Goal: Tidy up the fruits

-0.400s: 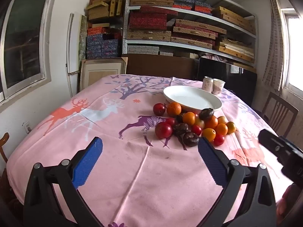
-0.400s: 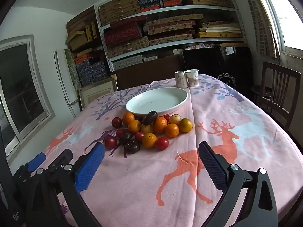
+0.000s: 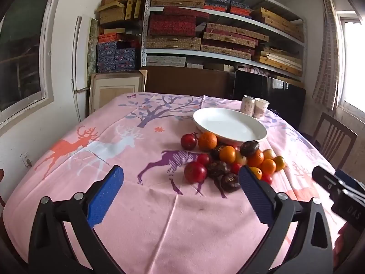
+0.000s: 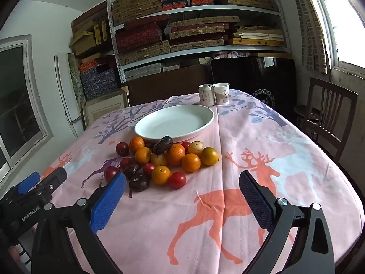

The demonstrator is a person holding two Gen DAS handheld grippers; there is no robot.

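A round table under a pink deer-print cloth fills the lower two thirds of both views. On it, in the right wrist view, a white plate sits just above centre with nothing in it; in the left wrist view the same plate lies right of centre. Touching its near rim is the fruit pile, a loose cluster of oranges, red plums and dark wrinkled fruit, spread wider across the frame than it is deep.

The right gripper hangs over the cloth with its blue pads spread wide and nothing between them. From it the pile lies ahead and to the left of centre, so the fruit sits up and left of the gap. The left gripper is equally wide apart and empty, and from it the pile lies ahead and right of centre, its right pad overlapping the pile's near edge in the picture.

The nearest pieces differ by side. A small red fruit at the pile's lower edge, beside an orange, is the closest to the right gripper's gap. A large red plum at the pile's lower left, with a dark fruit just beside it, is closest to the left one. Neither arm looks clearly nearer; each has its own edge of the pile, and the plate lies straight beyond.
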